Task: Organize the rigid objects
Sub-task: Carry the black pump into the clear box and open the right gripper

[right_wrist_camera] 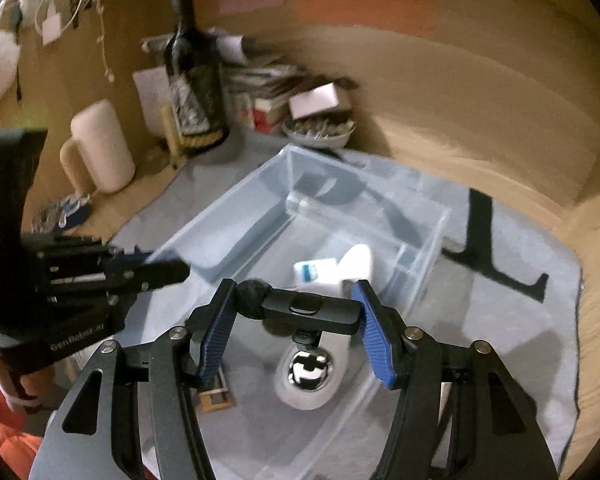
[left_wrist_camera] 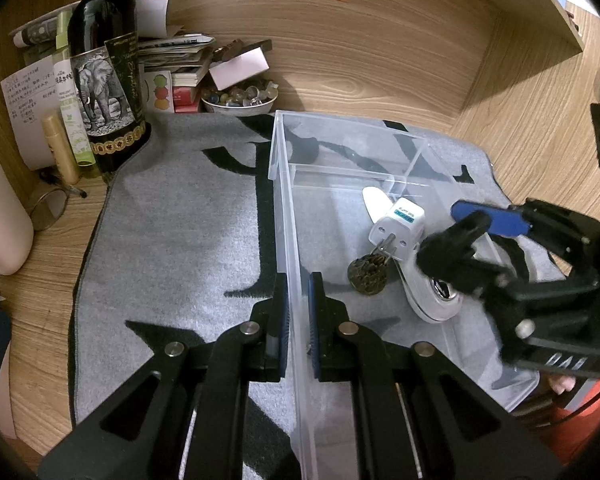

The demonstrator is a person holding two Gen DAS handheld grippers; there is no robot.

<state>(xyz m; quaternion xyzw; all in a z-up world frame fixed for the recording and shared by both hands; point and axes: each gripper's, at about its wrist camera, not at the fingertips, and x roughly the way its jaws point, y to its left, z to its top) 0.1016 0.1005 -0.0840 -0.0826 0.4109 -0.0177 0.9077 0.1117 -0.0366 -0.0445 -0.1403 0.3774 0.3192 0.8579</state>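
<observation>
**Black gadget hangs over clear box as sorting goes on**

A flat black gadget [right_wrist_camera: 310, 308] with a ball joint at one end is clamped crosswise between the blue pads of the right gripper [right_wrist_camera: 296, 328], its two ends bearing on the pads. It hangs above the clear plastic box [left_wrist_camera: 284, 216], over the near end of the large compartment. On the floor of that compartment lie a white plug adapter [left_wrist_camera: 398, 228], a white oval device [left_wrist_camera: 432, 300] with a shiny round part, and a small brass-coloured disc [left_wrist_camera: 368, 276]. The left gripper [left_wrist_camera: 298, 312] has its jaws closed on the box's near long wall, one pad inside and one outside, holding the box on the grey mat [left_wrist_camera: 172, 240].

The step in hand looks like setting the gadget down in the box. Done well, it would come down over bare floor, clear of the adapter's prongs and the oval device, before the pads part, while the left hand keeps the box from sliding. The right wrist view is blurred, so how close the gadget is to the items below cannot be told.

At the mat's far left corner stand a dark bottle [left_wrist_camera: 104, 68] and a bowl of pebbles [left_wrist_camera: 240, 100].
</observation>
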